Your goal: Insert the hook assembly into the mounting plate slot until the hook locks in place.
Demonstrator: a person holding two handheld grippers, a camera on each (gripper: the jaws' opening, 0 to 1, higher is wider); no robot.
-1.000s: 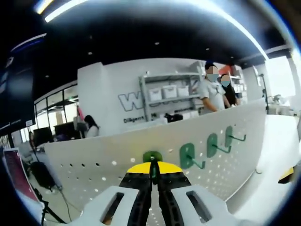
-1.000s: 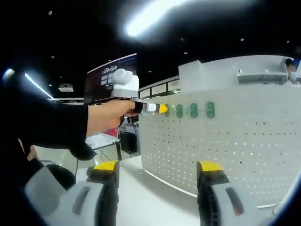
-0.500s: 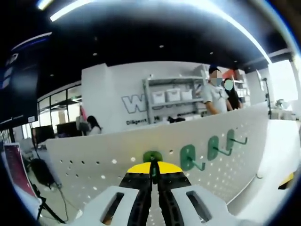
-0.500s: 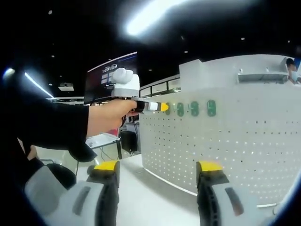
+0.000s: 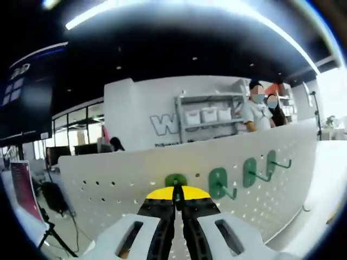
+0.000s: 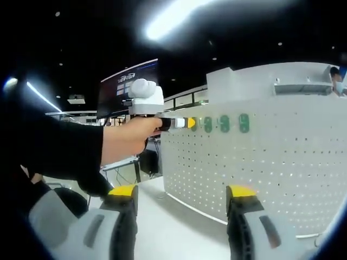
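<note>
1. In the left gripper view, the left gripper (image 5: 177, 196) has its jaws clamped together on a green hook (image 5: 175, 181), whose rounded plate shows just above the yellow jaw tips.
2. That green hook sits against the white pegboard (image 5: 124, 187), near its top edge, at 12 o'clock from the jaws.
3. Three more mounted hooks (image 5: 218, 182) hang in a row along the pegboard toward 3 o'clock, each with a prong sticking out.
4. In the right gripper view, the right gripper (image 6: 181, 197) has its jaws wide apart with nothing between them, above the white surface (image 6: 173, 230).
5. There a hand (image 6: 130, 138) at 10 o'clock holds the left gripper against the board's upper left edge, beside the green row.
6. Two people (image 5: 263, 111) stand beyond the board near a shelf unit (image 5: 206, 116).
</note>
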